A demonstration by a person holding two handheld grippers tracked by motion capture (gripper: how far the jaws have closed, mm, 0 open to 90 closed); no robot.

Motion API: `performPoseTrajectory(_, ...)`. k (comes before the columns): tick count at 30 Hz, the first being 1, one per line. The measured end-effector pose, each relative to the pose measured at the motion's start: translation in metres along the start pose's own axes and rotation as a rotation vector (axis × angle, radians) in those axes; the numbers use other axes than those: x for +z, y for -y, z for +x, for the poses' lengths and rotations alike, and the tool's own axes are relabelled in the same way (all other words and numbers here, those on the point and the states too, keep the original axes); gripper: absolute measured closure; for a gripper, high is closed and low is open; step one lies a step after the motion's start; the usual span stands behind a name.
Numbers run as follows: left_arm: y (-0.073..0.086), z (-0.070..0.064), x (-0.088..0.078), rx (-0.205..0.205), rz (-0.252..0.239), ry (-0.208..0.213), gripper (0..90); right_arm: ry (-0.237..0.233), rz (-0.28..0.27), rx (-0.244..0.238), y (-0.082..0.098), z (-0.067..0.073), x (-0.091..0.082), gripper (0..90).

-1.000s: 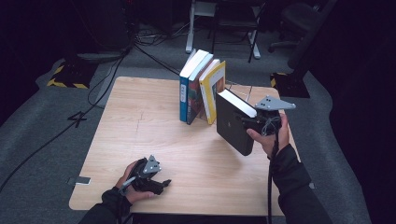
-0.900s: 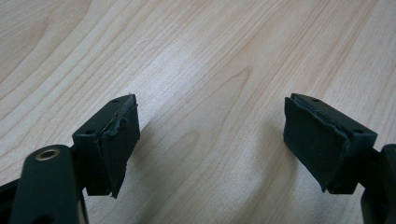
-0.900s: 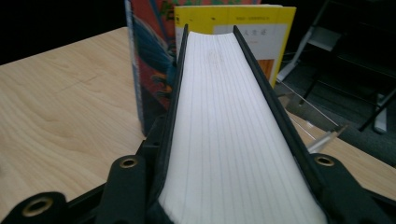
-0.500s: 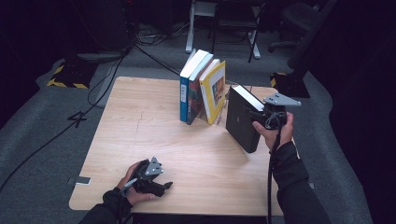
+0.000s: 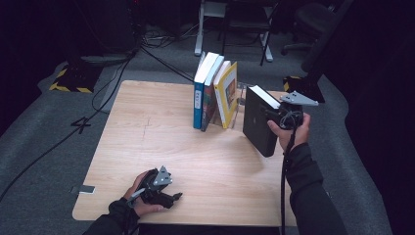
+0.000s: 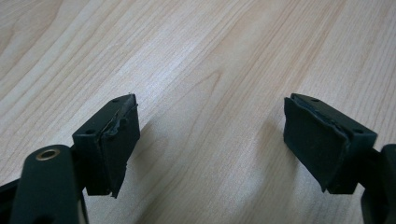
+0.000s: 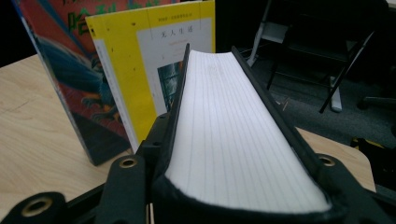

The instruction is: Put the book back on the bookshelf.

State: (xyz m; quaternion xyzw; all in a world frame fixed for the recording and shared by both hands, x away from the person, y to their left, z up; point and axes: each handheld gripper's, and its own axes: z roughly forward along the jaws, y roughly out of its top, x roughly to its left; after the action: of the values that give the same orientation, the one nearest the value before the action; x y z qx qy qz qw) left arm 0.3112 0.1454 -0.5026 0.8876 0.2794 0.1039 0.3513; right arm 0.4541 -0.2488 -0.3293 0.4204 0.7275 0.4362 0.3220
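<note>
Moved: black book (image 5: 258, 126) now farther right, off the yellow book (image 5: 227, 93)
Right tongs (image 5: 274, 116): pinching black book, held above desk (image 5: 147, 147)
Left tongs (image 5: 172, 198): spread, pinching nothing, low over desk's near edge

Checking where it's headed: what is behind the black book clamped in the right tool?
Beyond the thick black-covered book held by the right tool stands a yellow-covered book, leaning on a colourful illustrated book. The black book covers the yellow cover's lower right part.

Held book (image 5: 258, 126) right of book row (image 5: 215, 95)
</note>
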Motion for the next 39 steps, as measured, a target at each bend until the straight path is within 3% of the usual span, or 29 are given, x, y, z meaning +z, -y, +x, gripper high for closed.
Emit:
performPoseTrajectory(6,-0.001,-0.001,0.000,0.008,0.001,0.006,19.1,0.021,-0.016,0.012,-0.013,0.004,0.013,53.0)
performPoseTrajectory(12,-0.001,-0.003,0.001,0.024,0.002,0.017,19.1,0.063,-0.036,0.069,-0.024,0.000,0.028,52.9)
performPoseTrajectory(16,-0.001,-0.003,0.001,0.023,0.000,0.022,19.1,0.117,-0.063,0.113,-0.028,0.000,0.044,52.9)
performPoseTrajectory(20,-0.001,-0.004,0.001,0.026,0.000,0.027,19.1,0.130,-0.068,0.138,-0.028,-0.001,0.052,52.8)
performPoseTrajectory(29,-0.001,-0.005,0.002,0.030,0.000,0.029,19.2,0.135,-0.043,0.141,-0.010,-0.005,0.066,52.7)
performPoseTrajectory(35,-0.002,-0.005,0.002,0.032,0.000,0.030,19.1,0.114,-0.048,0.124,-0.004,-0.005,0.061,52.4)
performPoseTrajectory(39,-0.002,-0.005,0.002,0.035,0.003,0.031,19.0,0.090,-0.016,0.093,0.001,-0.004,0.052,51.8)
